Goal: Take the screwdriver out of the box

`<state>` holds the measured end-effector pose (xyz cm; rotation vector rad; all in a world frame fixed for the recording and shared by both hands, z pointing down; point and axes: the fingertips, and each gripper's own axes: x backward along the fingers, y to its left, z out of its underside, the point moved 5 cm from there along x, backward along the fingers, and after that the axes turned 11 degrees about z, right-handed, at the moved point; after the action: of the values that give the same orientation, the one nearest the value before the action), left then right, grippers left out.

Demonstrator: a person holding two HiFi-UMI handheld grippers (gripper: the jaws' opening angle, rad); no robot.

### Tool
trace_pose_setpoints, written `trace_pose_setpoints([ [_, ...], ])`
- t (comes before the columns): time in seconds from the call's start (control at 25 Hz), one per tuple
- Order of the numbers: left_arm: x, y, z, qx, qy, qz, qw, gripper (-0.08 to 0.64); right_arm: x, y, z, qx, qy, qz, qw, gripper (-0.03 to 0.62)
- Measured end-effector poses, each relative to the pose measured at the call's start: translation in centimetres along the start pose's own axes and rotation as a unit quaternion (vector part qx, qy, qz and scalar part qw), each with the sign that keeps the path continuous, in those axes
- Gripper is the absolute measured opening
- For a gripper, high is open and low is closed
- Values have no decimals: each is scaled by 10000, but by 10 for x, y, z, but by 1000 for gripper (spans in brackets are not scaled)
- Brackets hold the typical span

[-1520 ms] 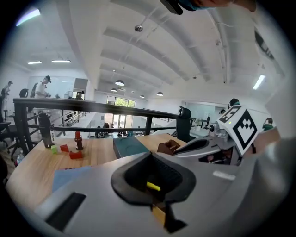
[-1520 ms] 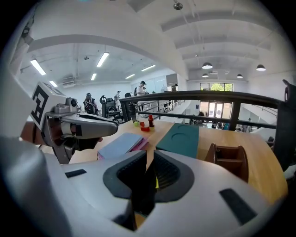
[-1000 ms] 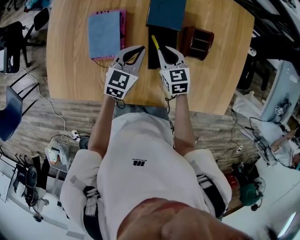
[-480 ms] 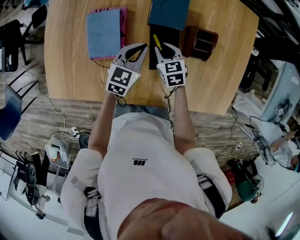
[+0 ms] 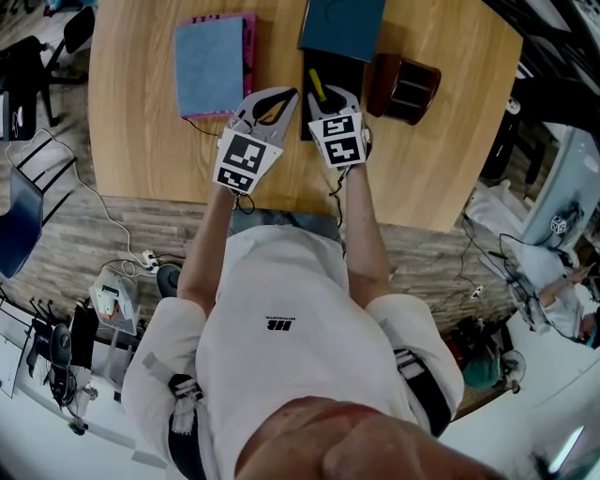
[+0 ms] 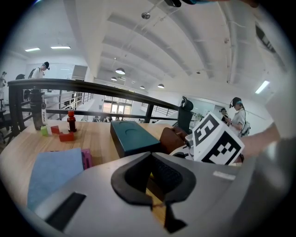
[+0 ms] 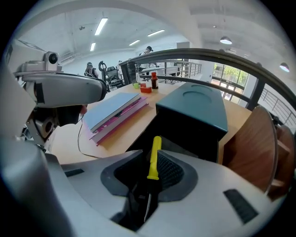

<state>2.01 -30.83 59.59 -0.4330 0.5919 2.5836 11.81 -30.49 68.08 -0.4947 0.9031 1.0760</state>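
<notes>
The screwdriver (image 7: 155, 147) has a yellow handle and a dark shaft. It lies between the jaws of my right gripper (image 7: 154, 162), which is shut on it, with the handle poking out past the tips. In the head view the right gripper (image 5: 331, 96) hangs at the near end of the open black box (image 5: 330, 71), and the yellow handle (image 5: 317, 86) slants over that box. My left gripper (image 5: 281, 96) sits just left of the box, shut and holding nothing. Its closed jaws fill the left gripper view (image 6: 151, 159).
The box's teal lid (image 5: 342, 23) lies beyond the black box (image 7: 185, 132). A brown wooden holder (image 5: 404, 87) stands right of it. A blue notebook on a pink one (image 5: 211, 64) lies to the left, with a thin cable (image 5: 202, 127) near it. The table's front edge (image 5: 281, 204) runs below the grippers.
My right gripper has moved a little farther over the table toward the box, keeping the screwdriver in its jaws. The left gripper has barely shifted.
</notes>
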Motion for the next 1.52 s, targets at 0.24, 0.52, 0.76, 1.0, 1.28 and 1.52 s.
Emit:
trace_pose_setpoints([
  [0.24, 5, 2, 4, 33, 8, -40, 10000, 3, -5, -1, -2, -39, 87, 198, 9998, 86],
  [0.52, 8, 3, 6, 59, 17, -66, 10000, 3, -16, 0, 6, -317, 307, 219, 9988, 97],
  [0.76, 10, 2, 8, 58, 23, -84, 9999, 3, -22, -4, 10, -444, 184, 274, 9985, 83],
  [1.0, 12, 0, 6, 31, 21, -94, 9999, 3, -23, -7, 10, -509, 90, 304, 9982, 66],
  [1.28, 16, -5, 5, 8, 20, -99, 9999, 3, -22, -8, 11, -603, 33, 289, 9978, 64],
  [1.52, 22, -8, 5, -10, -25, -145, 9999, 2, -22, -7, 11, -617, 30, 287, 9977, 63],
])
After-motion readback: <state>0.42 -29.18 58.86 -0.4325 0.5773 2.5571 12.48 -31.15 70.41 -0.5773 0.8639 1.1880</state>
